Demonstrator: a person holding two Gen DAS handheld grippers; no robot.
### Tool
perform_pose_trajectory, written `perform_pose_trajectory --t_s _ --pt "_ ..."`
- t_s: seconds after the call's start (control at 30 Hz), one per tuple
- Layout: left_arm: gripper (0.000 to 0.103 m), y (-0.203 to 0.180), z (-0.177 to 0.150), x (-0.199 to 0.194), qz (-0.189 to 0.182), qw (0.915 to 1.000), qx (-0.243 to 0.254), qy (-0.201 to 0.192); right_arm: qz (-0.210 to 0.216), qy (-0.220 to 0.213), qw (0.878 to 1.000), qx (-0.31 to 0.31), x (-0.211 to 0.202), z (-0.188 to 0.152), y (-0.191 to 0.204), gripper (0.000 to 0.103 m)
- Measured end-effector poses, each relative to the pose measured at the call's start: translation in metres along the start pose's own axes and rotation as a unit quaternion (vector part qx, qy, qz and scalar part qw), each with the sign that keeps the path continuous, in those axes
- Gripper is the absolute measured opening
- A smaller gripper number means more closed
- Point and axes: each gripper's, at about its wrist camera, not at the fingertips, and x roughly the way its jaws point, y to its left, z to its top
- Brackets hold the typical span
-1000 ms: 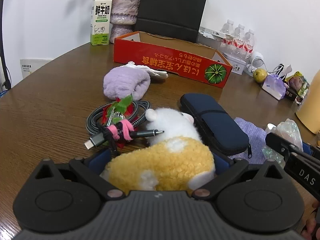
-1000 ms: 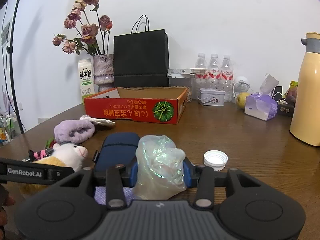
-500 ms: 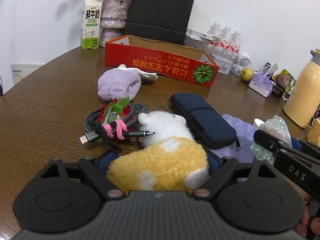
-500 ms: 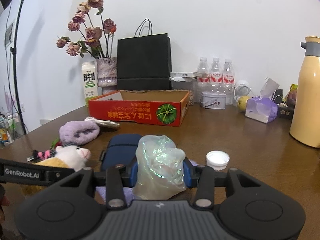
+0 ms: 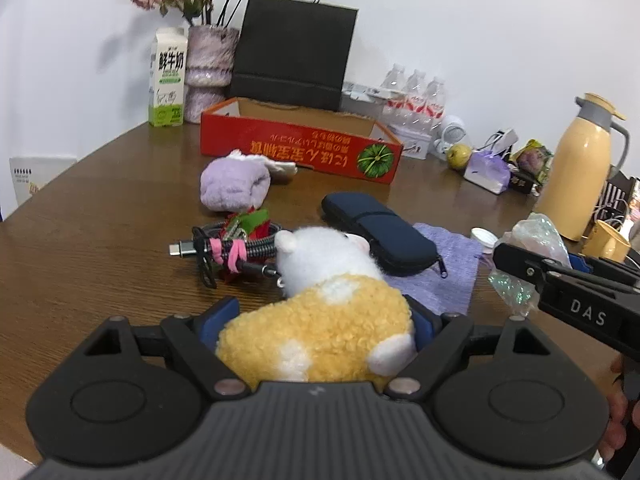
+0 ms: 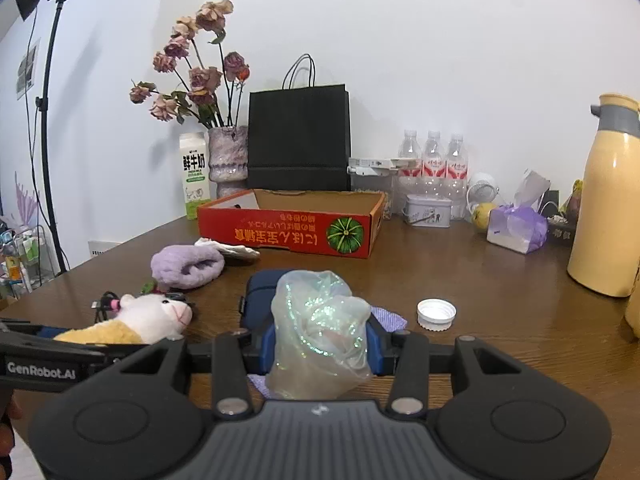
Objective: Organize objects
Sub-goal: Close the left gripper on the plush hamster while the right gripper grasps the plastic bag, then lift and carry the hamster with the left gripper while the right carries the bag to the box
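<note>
Left gripper [image 5: 320, 322]: clamped on yellow-and-white plush toy [image 5: 320, 320], nearer than red cardboard box [image 5: 300, 148]. Right gripper [image 6: 320, 344]: clamped on crumpled plastic bag [image 6: 320, 332], nearer than the box, right of the toy

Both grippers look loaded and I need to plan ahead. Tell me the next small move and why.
Probably carry both loads forward toward the open red cardboard box. The left gripper has the yellow-and-white plush toy between its fingers, the right gripper holds the crinkly plastic bag, and the box stands beyond the dark blue case.
</note>
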Motion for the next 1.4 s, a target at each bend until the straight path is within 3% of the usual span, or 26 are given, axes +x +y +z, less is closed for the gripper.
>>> perform_pose_trajectory --t_s 0.63,1.4 --pt "0.087 0.008 0.018 -0.049 -0.017 0.9964 0.026 -0.078 -0.001 -0.034 0.999 -0.022 -0.029 0.024 0.028 0.042" --pt "0.087 0.032 0.085 -0.014 -0.003 0.9926 0.017 -0.12 0.023 -0.046 0.998 -0.02 0.037 0.071 0.05 0.042"
